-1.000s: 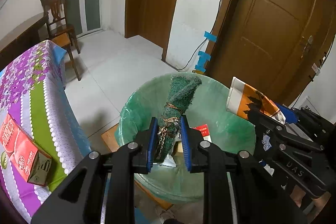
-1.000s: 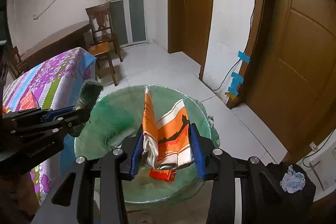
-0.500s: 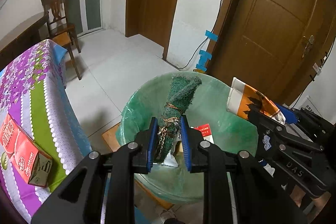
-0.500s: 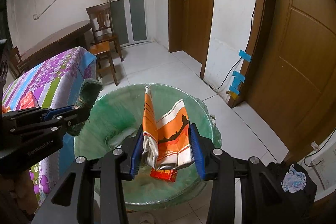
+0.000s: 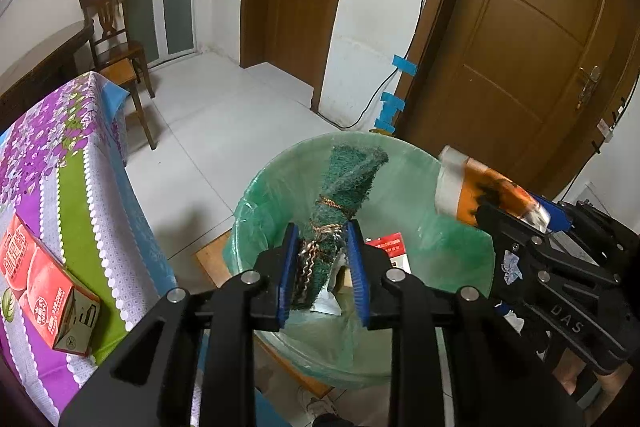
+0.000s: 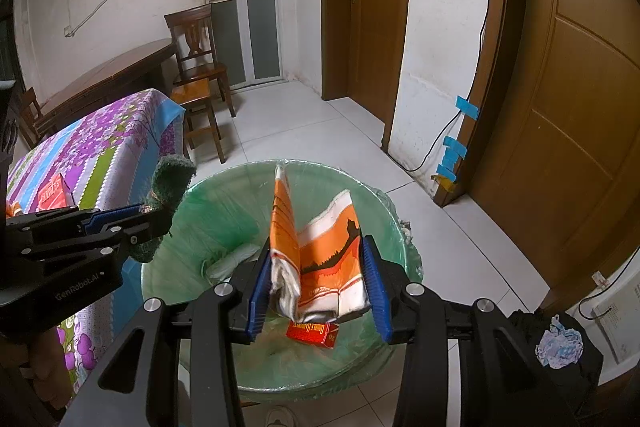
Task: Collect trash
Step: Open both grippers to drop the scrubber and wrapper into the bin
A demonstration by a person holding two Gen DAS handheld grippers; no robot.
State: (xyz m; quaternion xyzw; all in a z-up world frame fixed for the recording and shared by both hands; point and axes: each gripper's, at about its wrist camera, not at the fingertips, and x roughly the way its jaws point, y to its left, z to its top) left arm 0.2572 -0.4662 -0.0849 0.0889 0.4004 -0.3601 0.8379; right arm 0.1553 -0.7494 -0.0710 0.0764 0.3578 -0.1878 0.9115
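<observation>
Left wrist view: the left hand-held gripper [image 5: 322, 259] hangs over the green-lined trash bin [image 5: 280, 187], and between its blue pads stands a rolled green scouring pad [image 5: 344, 183] tied with brown string. The jaws are easing apart right now; the roll sits against the left pad, with a sliver of gap showing at the right one, so it is between them rather than firmly squeezed. Down in the bin lie a red-and-white packet [image 5: 390, 247] and some white paper. To the right, over the bin's right rim, the right hand-held gripper [image 5: 516, 211] pokes in with an orange-and-white wrapper [image 5: 472, 187] in its grip. On the left, the surface under a flowered purple-and-green cloth [image 5: 60, 155] carries a red carton [image 5: 40, 283] close to its near edge. A wooden chair [image 5: 116, 39] stands beyond the surface's far corner.

Right wrist view: the right hand-held gripper [image 6: 318, 283] is clamped on the folded orange-and-white wrapper [image 6: 320, 259], both pads pressing its sides, above the middle of the bin [image 6: 224, 195]. Below it, on the liner, rests a red box [image 6: 314, 333]. From the left, the left hand-held gripper [image 6: 156, 215] reaches over the bin's left rim, the green roll [image 6: 170, 179] sticking up past its fingertips. The red carton [image 6: 52, 193] shows on the clothed surface [image 6: 108, 143] behind. A crumpled tissue [image 6: 558, 345] sits on a dark object at lower right.
</observation>
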